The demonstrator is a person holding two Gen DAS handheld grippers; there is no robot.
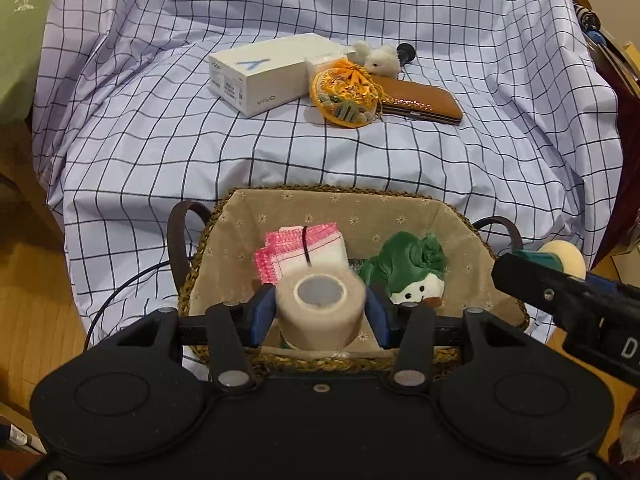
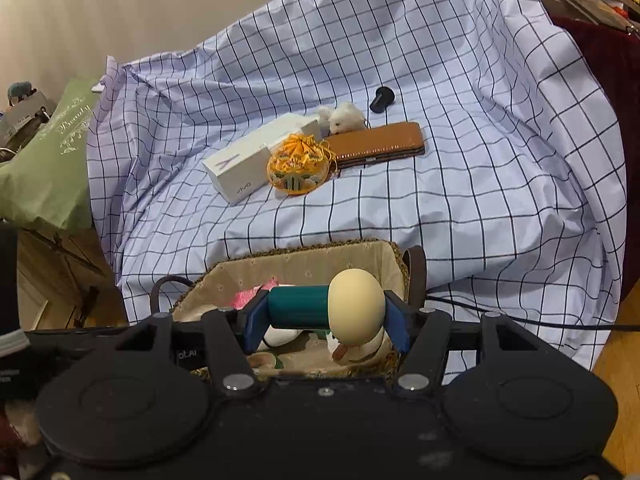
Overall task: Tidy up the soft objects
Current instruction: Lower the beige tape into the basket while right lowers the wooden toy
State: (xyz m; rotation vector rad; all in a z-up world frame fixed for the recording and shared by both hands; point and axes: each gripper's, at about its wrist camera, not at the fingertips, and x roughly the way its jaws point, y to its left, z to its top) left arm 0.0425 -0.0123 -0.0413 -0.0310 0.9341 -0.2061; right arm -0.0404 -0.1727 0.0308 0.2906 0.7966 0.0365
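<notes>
My left gripper (image 1: pixel 320 312) is shut on a beige bandage roll (image 1: pixel 321 309) and holds it over the near end of a woven basket (image 1: pixel 460 216). In the basket lie a pink-edged folded cloth (image 1: pixel 304 248) and a green-hatted plush (image 1: pixel 408 268). My right gripper (image 2: pixel 326 318) is shut on a puff applicator (image 2: pixel 340 306) with a teal handle and cream head, over the basket (image 2: pixel 304 256). It also shows in the left wrist view (image 1: pixel 560 258). An orange drawstring pouch (image 1: pixel 344 96) and a white plush toy (image 1: pixel 380 58) lie farther back on the checked sheet.
A white phone box (image 1: pixel 264 74), a brown leather case (image 1: pixel 420 100) and a small black object (image 1: pixel 406 54) lie by the pouch. A green pillow (image 2: pixel 48 160) sits to the left. Wooden floor and a black cable (image 2: pixel 520 320) flank the sheet.
</notes>
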